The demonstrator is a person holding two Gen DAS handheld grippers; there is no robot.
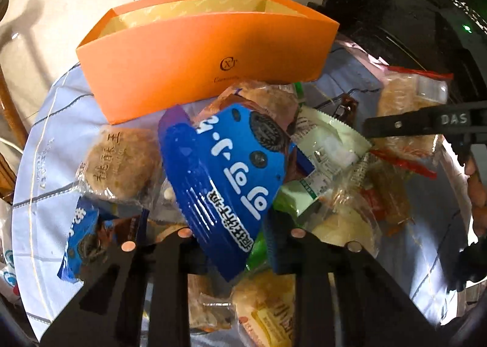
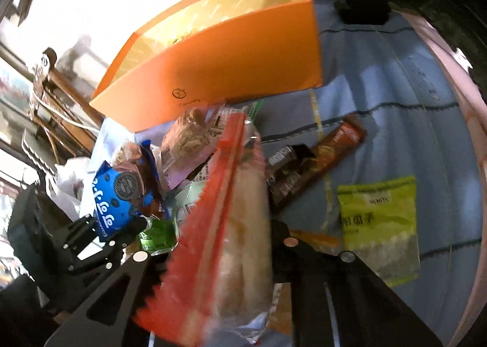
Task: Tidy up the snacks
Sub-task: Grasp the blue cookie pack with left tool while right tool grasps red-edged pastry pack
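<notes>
Blurring red-edged packet (image 2: 243, 225), box interior (image 2: 213, 12) half-hidden

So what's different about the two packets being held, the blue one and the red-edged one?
The blue cookie packet is opaque, with printed cookies and white lettering; the red-edged packet is clear, showing pale bread-like pieces. The blue cookie packet is short and broad, while the red-edged packet is long. The left gripper holds the first, the right gripper the second. Both hang above the snack pile, before the orange box.

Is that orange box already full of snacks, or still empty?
Mostly empty, as far as shown. The orange box stands upright and open-topped, its yellow inner walls bare; one small dark speck low inside is unclear. The snacks lie outside it.
</notes>
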